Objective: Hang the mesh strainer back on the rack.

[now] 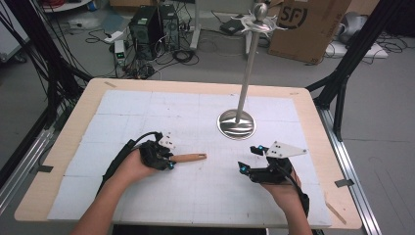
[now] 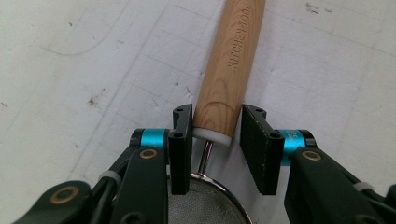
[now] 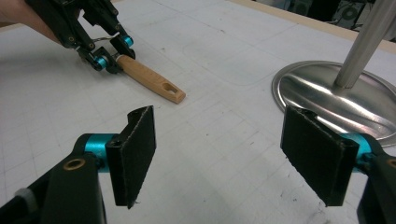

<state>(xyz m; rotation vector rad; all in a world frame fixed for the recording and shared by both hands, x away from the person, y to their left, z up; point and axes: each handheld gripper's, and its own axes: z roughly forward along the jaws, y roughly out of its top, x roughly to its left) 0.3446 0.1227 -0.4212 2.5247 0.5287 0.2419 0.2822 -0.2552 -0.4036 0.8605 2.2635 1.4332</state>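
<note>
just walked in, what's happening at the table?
A person works two handheld grippers over a white gridded mat. The left gripper is closed around the wooden handle of a small mesh strainer lying flat on the mat, gripping near the end where the handle meets the mesh. The right gripper hangs open and holds nothing, apart from the strainer. A metal stand, a pole with hooks at the top on a round base, stands farther back, nothing hanging on it.
</note>
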